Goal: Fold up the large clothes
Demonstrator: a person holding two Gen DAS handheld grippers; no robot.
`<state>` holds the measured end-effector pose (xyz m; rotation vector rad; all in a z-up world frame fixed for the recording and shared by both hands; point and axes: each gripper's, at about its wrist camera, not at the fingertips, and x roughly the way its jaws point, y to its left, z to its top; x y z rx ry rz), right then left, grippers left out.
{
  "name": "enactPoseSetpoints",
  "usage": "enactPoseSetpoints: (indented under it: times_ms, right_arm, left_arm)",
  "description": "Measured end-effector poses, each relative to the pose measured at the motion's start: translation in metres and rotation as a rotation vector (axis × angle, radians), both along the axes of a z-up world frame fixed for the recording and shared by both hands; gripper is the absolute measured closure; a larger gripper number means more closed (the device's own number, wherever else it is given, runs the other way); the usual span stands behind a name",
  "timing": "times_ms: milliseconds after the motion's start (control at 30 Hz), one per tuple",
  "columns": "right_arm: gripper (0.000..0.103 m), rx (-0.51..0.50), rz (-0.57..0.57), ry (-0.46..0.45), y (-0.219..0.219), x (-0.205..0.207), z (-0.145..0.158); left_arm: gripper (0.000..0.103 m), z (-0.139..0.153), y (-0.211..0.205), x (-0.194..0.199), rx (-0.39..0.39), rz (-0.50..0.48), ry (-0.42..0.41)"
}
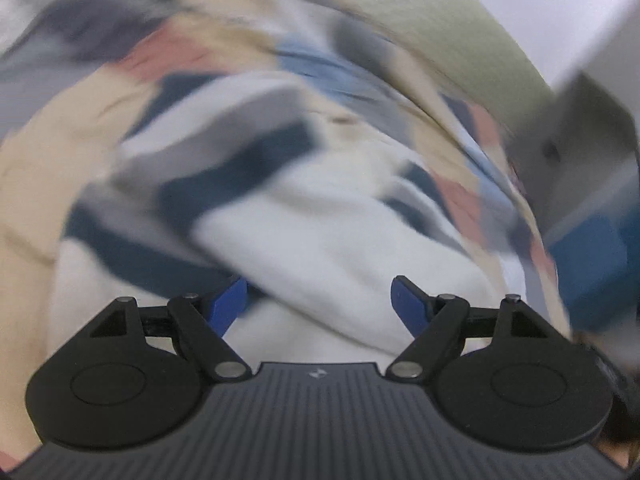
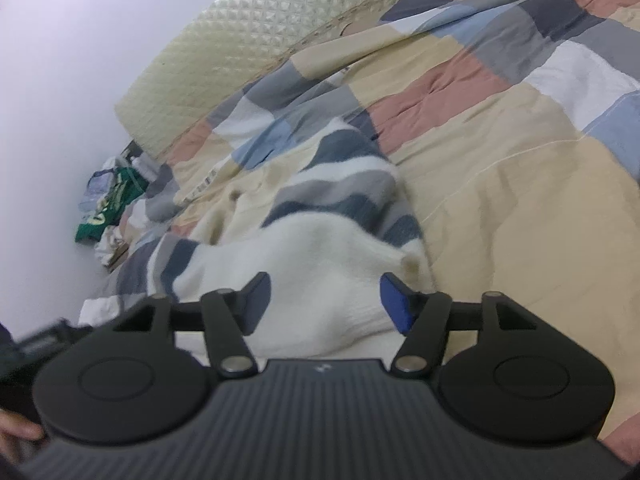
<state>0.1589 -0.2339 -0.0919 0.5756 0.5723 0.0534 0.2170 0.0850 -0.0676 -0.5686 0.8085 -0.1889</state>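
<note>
Lying rumpled on the patchwork quilt of the bed, the striped sweater sits under both released tools, left tool and right tool; each should pinch one white hem corner squarely before lifting.

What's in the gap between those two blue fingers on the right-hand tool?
In the right wrist view, the white part of the striped sweater fills the gap of the right gripper. Its jaws stand apart, unclosed, over the patchwork quilt.

The sweater lies on the quilt, mattress behind.
</note>
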Motion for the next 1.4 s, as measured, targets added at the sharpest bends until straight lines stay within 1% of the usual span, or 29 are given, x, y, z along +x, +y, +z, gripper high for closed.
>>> enactPoseSetpoints:
  times_ms: [33, 100, 200, 233, 300, 333, 367, 400, 433, 467, 500, 567, 600, 633, 667, 700, 733, 767, 800, 833, 900, 967, 1033, 1133, 1233, 1300, 1400]
  right_arm:
    - [0.029, -0.012, -0.015, -0.004, -0.001, 0.001, 0.001]
    - [0.028, -0.030, -0.041, -0.005, -0.004, 0.004, 0.000]
    - [0.028, -0.085, -0.091, 0.029, -0.008, 0.018, -0.006]
    - [0.028, -0.102, -0.104, 0.043, -0.008, 0.025, -0.009]
    - [0.028, -0.105, -0.109, 0.060, -0.009, 0.037, -0.015]
    - [0.028, -0.104, -0.102, 0.070, -0.008, 0.044, -0.019]
    - [0.028, -0.108, -0.091, 0.083, -0.007, 0.050, -0.023]
    - [0.028, -0.118, -0.074, 0.096, -0.004, 0.056, -0.027]
    - [0.029, -0.136, -0.061, 0.103, -0.001, 0.060, -0.030]
    - [0.029, -0.164, -0.047, 0.108, 0.004, 0.063, -0.032]
    - [0.031, -0.185, -0.034, 0.112, 0.008, 0.064, -0.033]
    - [0.047, -0.201, 0.008, 0.115, 0.017, 0.067, -0.034]
    - [0.053, -0.206, 0.024, 0.107, 0.020, 0.067, -0.032]
    - [0.068, -0.211, 0.056, 0.092, 0.026, 0.066, -0.029]
    - [0.079, -0.216, 0.086, 0.073, 0.031, 0.064, -0.025]
    - [0.084, -0.220, 0.121, 0.050, 0.037, 0.061, -0.020]
    - [0.089, -0.221, 0.161, 0.021, 0.044, 0.056, -0.015]
    - [0.091, -0.210, 0.205, 0.000, 0.052, 0.051, -0.011]
    - [0.091, -0.187, 0.245, -0.012, 0.058, 0.047, -0.008]
    - [0.091, -0.148, 0.285, -0.017, 0.064, 0.043, -0.006]
    - [0.092, -0.102, 0.339, -0.017, 0.075, 0.037, -0.006]
    - [0.092, -0.099, 0.376, 0.006, 0.087, 0.033, -0.012]
    - [0.093, -0.141, 0.405, 0.069, 0.100, 0.036, -0.025]
    - [0.093, -0.192, 0.419, 0.140, 0.110, 0.041, -0.045]
    - [0.093, -0.242, 0.423, 0.137, 0.115, 0.045, -0.046]
    - [0.093, -0.237, 0.418, 0.139, 0.115, 0.046, -0.045]
    - [0.093, -0.198, 0.411, 0.139, 0.110, 0.048, -0.045]
  left_arm:
    - [0.021, -0.010, 0.012, 0.005, -0.025, 0.046, 0.015]
    - [0.021, -0.026, 0.031, 0.016, -0.090, 0.090, 0.021]
    - [0.022, -0.041, 0.048, 0.030, -0.116, 0.151, 0.003]
    - [0.022, -0.044, 0.050, 0.039, -0.139, 0.158, -0.002]
    - [0.030, -0.047, 0.053, 0.047, -0.172, 0.160, -0.025]
    - [0.039, -0.048, 0.055, 0.050, -0.173, 0.161, -0.038]
    - [0.052, -0.048, 0.056, 0.054, -0.171, 0.163, -0.045]
    - [0.060, -0.048, 0.058, 0.057, -0.174, 0.172, -0.048]
    - [0.079, -0.048, 0.059, 0.059, -0.184, 0.183, -0.058]
    - [0.084, -0.047, 0.062, 0.060, -0.202, 0.183, -0.078]
    - [0.086, -0.043, 0.064, 0.061, -0.215, 0.185, -0.098]
    - [0.088, -0.033, 0.072, 0.055, -0.230, 0.207, -0.150]
    - [0.088, -0.028, 0.077, 0.053, -0.243, 0.220, -0.174]
    - [0.089, -0.024, 0.084, 0.051, -0.262, 0.239, -0.195]
    - [0.089, -0.021, 0.091, 0.050, -0.277, 0.262, -0.206]
    - [0.089, -0.018, 0.097, 0.049, -0.275, 0.283, -0.211]
    - [0.089, -0.015, 0.103, 0.048, -0.248, 0.299, -0.216]
    - [0.089, -0.012, 0.108, 0.048, -0.199, 0.315, -0.223]
    - [0.089, -0.010, 0.112, 0.048, -0.145, 0.334, -0.227]
    - [0.089, -0.009, 0.116, 0.050, -0.114, 0.349, -0.226]
    - [0.089, -0.013, 0.123, 0.054, -0.071, 0.378, -0.197]
    - [0.089, -0.019, 0.127, 0.061, -0.009, 0.400, -0.161]
    - [0.089, -0.030, 0.129, 0.067, 0.059, 0.417, -0.121]
    - [0.089, -0.048, 0.128, 0.074, 0.120, 0.405, -0.051]
    - [0.088, -0.057, 0.122, 0.079, 0.187, 0.387, -0.018]
    - [0.088, -0.057, 0.120, 0.076, 0.199, 0.382, -0.016]
    - [0.080, -0.055, 0.120, 0.074, 0.200, 0.392, -0.004]
